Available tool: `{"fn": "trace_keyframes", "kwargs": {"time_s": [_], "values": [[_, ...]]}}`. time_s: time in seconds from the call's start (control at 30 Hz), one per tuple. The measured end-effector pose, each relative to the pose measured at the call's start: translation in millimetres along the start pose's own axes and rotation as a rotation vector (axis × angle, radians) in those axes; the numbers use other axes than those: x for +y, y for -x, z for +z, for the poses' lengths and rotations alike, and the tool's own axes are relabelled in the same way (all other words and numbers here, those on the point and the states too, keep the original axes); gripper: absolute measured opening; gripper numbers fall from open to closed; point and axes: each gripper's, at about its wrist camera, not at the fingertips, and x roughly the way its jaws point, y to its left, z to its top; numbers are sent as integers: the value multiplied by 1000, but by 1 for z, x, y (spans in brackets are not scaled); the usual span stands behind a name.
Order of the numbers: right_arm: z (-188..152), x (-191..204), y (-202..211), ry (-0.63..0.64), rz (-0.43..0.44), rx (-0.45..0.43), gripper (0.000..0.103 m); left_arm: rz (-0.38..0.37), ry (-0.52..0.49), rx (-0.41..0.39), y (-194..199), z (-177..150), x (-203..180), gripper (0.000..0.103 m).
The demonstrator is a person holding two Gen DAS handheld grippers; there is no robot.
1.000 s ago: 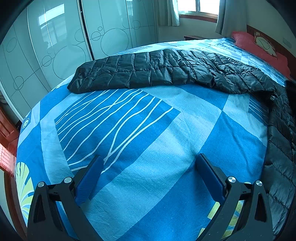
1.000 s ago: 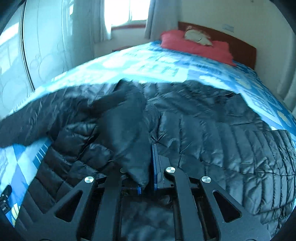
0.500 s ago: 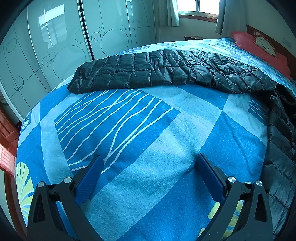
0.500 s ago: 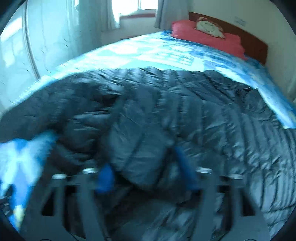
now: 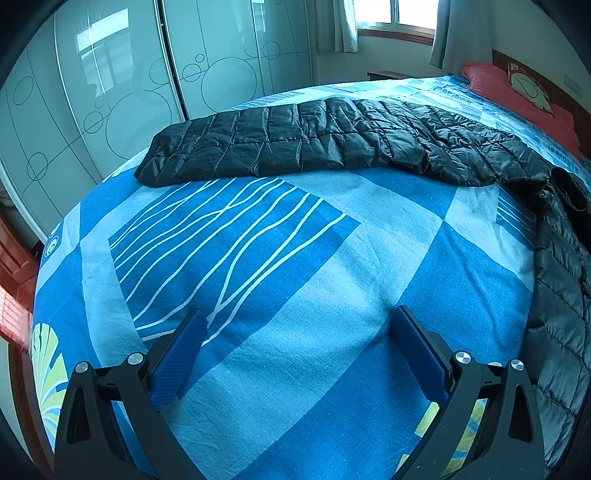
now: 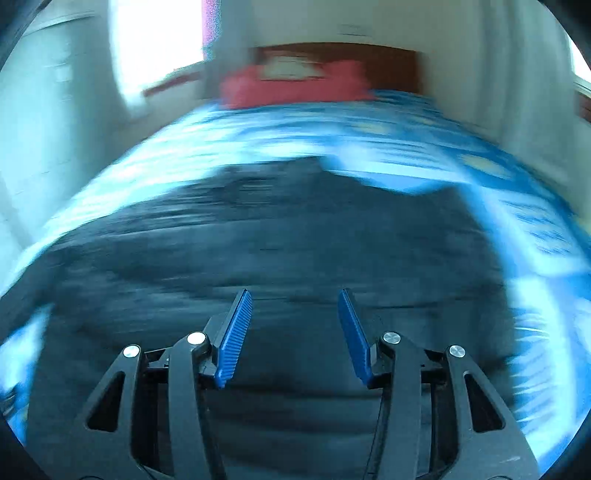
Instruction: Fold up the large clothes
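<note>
A black quilted down jacket (image 5: pixel 332 144) lies on the blue patterned bed (image 5: pixel 288 258). One long sleeve stretches across the far side of the left wrist view, and the body runs down the right edge. My left gripper (image 5: pixel 295 317) is open and empty, low over bare bedsheet, well short of the sleeve. In the blurred right wrist view the jacket body (image 6: pixel 277 243) fills the middle. My right gripper (image 6: pixel 295 299) is open and empty just above it.
Glass wardrobe doors (image 5: pixel 110 103) stand along the left of the bed. Red pillows (image 5: pixel 517 88) and a wooden headboard (image 6: pixel 332 59) are at the far end, below a window (image 5: pixel 391 14). The bed's near edge drops off at the left.
My right gripper was shut on a fold of the jacket, then opened and let it go. It has swung fast toward the headboard. The left gripper has not moved.
</note>
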Motion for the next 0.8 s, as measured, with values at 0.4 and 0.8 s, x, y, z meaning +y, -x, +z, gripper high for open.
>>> {"fn": "trace_keyframes", "kwargs": {"time_s": [0.4, 0.8], "values": [[15, -40, -8, -94, 46, 6, 78, -5, 3, 1, -1, 0, 0, 99], [62, -59, -128, -62, -65, 141, 84, -3, 1, 1, -1, 0, 0, 99]]}}
